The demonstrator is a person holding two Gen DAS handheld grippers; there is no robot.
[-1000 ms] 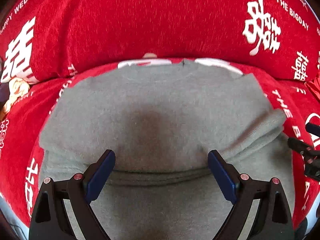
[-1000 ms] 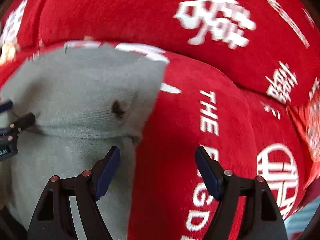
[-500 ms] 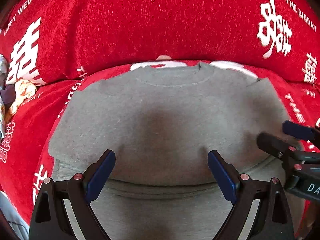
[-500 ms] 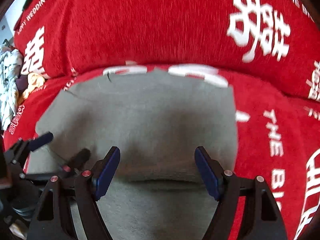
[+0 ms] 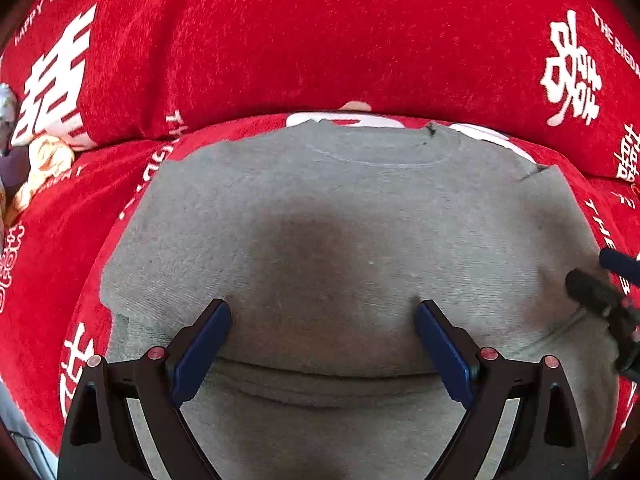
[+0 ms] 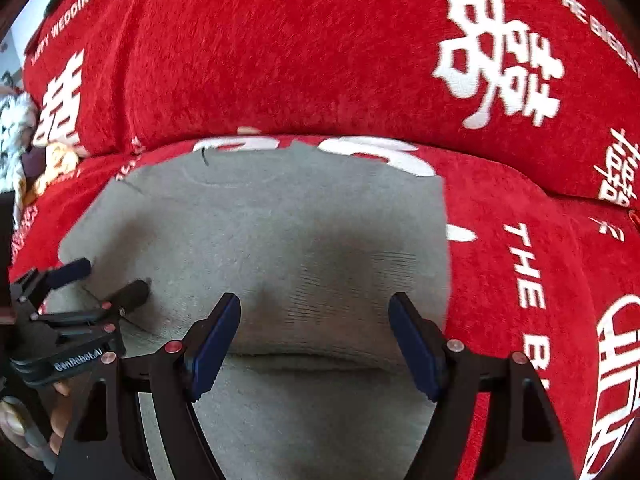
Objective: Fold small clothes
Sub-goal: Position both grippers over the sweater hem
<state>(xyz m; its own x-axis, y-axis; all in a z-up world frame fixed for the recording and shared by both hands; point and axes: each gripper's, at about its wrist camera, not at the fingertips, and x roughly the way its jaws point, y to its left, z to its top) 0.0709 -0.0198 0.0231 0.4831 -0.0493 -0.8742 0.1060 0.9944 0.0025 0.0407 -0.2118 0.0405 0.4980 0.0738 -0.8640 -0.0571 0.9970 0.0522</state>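
Grey sweater [image 5: 360, 240] lies folded on the red cover [image 5: 280, 40] — left gripper [image 5: 323, 344] and right gripper [image 6: 314, 340] both spread wide above it.

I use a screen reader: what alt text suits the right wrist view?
A grey top lies flat on a red printed cover, the open right gripper hovering above it. The left gripper, also open, enters at the left edge.

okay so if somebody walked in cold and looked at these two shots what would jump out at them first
The bright red plush cover with white wedding characters and lettering fills both views, over the seat and the backrest behind. Spread flat on it in the middle lies a plain grey knit sweater, neckline towards the backrest. The left claw and the right claw hover open above its lower half, holding nothing.
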